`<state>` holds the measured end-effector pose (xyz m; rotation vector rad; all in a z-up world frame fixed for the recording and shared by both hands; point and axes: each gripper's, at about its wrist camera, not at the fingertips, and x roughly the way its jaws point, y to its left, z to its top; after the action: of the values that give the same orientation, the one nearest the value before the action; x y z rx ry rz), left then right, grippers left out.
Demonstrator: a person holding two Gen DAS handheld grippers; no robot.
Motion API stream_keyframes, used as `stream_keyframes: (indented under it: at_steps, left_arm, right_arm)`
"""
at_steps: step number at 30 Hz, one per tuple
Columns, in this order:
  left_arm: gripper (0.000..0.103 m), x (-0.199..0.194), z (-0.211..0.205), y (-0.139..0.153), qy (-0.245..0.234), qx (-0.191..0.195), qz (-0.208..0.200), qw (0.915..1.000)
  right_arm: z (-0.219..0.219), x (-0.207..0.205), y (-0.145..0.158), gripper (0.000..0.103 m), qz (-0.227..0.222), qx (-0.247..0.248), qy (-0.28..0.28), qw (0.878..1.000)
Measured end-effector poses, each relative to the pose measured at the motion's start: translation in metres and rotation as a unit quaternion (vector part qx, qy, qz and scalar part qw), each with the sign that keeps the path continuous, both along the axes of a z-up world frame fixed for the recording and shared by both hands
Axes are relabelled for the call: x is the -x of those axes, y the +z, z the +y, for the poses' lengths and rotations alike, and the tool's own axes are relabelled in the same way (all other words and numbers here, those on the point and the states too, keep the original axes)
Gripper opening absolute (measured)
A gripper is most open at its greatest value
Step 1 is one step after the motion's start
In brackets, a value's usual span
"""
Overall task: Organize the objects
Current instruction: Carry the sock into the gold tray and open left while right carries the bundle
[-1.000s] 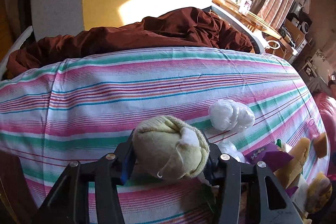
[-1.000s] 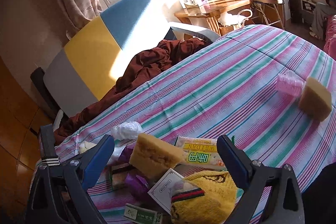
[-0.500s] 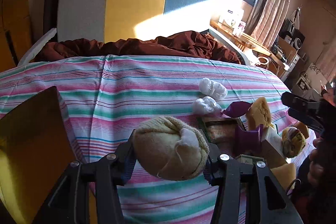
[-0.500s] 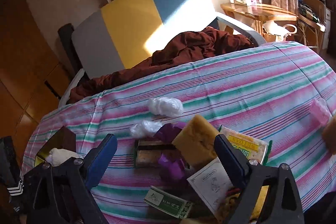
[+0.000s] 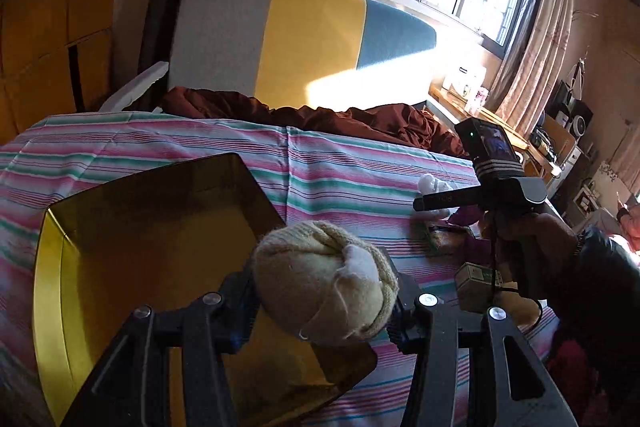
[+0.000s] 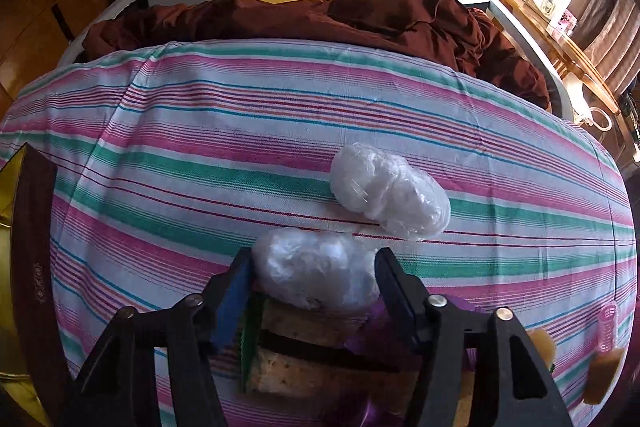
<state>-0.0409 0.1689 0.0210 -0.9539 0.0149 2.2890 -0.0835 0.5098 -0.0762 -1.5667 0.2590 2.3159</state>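
While my left gripper (image 5: 324, 301) hangs over the gold tray (image 5: 52, 291), its jaws are clamped on a rolled sock (image 5: 324, 291), cream-yellow with a white patch, pinched at both sides and clear of the tray floor. That tray sits at the left end of the striped cloth (image 5: 344, 163) covering the tabletop; its inside is dark amber, its rim bright gold.

My right gripper (image 6: 314, 277) points steeply down at the cloth. Its jaws have just been closing, and they now press on both sides of a white plastic-wrapped bundle (image 6: 316, 273). This bundle lies on top of a pile of clutter: a tan sponge block (image 6: 304, 323) with a green edge beneath it, and purple wrapping (image 6: 370, 323) at its right. A second wrapped bundle (image 6: 390, 197) lies on the cloth just beyond, near the first; I cannot tell whether the two touch. At the right edge sit a small pink plastic piece (image 6: 608, 327) and two amber lumps (image 6: 604, 375).

From the left wrist view I see my right hand (image 5: 532, 247) gripping its tool's handle above that same pile, with a small green box (image 5: 476, 281) beside it. Behind the tabletop a dark red blanket (image 6: 360, 19) is heaped against a grey, yellow and blue headboard (image 5: 304, 39).
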Motion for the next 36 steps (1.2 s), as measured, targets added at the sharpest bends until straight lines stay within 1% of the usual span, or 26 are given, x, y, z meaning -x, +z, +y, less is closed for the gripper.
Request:
stream_keyframes:
  at_steps: [2,3,4,6,10,14,18,20,22,25,27,29,34,35,36]
  left_arm:
    - [0.053,0.003,-0.013,-0.002,0.013,0.000,-0.004,0.9999]
    - [0.053,0.004,-0.019,-0.004,0.018,0.000,-0.006,0.9998]
    - [0.053,0.004,-0.024,-0.005,0.023,-0.001,-0.006,0.9997]
    - [0.053,0.004,-0.034,-0.009,0.035,0.000,-0.005,0.9994]
    - [0.053,0.007,-0.049,-0.018,0.059,0.000,-0.017,0.9981]
    - [0.053,0.005,-0.063,-0.020,0.077,0.002,-0.018,0.9969]
    - [0.053,0.008,-0.080,-0.025,0.100,-0.003,-0.031,0.9945]
    - [0.053,0.010,-0.090,-0.027,0.112,0.003,-0.029,0.9933]
    - [0.053,0.015,-0.104,-0.031,0.124,0.006,-0.038,0.9916]
    - [0.053,0.029,-0.124,-0.037,0.147,0.018,-0.052,0.9876]
    - [0.053,0.039,-0.134,-0.039,0.164,0.030,-0.053,0.9845]
    - [0.053,0.050,-0.139,-0.040,0.171,0.037,-0.053,0.9831]
    - [0.053,0.081,-0.139,-0.043,0.189,0.061,-0.043,0.9792]
    - [0.054,0.088,-0.138,-0.042,0.192,0.065,-0.034,0.9786]
    - [0.059,0.096,-0.137,-0.041,0.196,0.070,-0.023,0.9779]
  right_arm:
    - [0.002,-0.002,0.000,0.038,0.003,-0.012,-0.006,1.000]
    - [0.002,-0.005,0.002,0.036,0.009,-0.003,-0.004,1.000]
    - [0.001,-0.006,0.004,0.035,0.016,0.003,-0.002,1.000]
    - [-0.006,-0.008,0.010,0.035,0.024,-0.008,0.005,1.000]
    - [-0.034,-0.008,0.025,0.035,0.050,0.000,0.042,0.998]
    - [-0.073,-0.009,0.037,0.035,0.067,0.017,0.096,0.993]
    - [-0.120,-0.020,0.031,0.035,0.065,0.038,0.148,0.986]
    - [-0.134,-0.028,0.024,0.035,0.067,0.037,0.162,0.984]
    - [-0.145,-0.034,0.017,0.035,0.066,0.029,0.165,0.984]
    - [-0.147,-0.036,0.013,0.035,0.061,0.026,0.165,0.984]
    - [-0.146,-0.037,0.013,0.035,0.062,0.027,0.162,0.984]
    - [-0.147,-0.036,0.011,0.035,0.063,0.027,0.162,0.984]
    - [-0.145,-0.037,0.010,0.035,0.064,0.023,0.165,0.984]
    - [-0.145,-0.037,0.009,0.035,0.064,0.022,0.165,0.984]
    - [-0.144,-0.037,0.009,0.035,0.064,0.023,0.165,0.984]
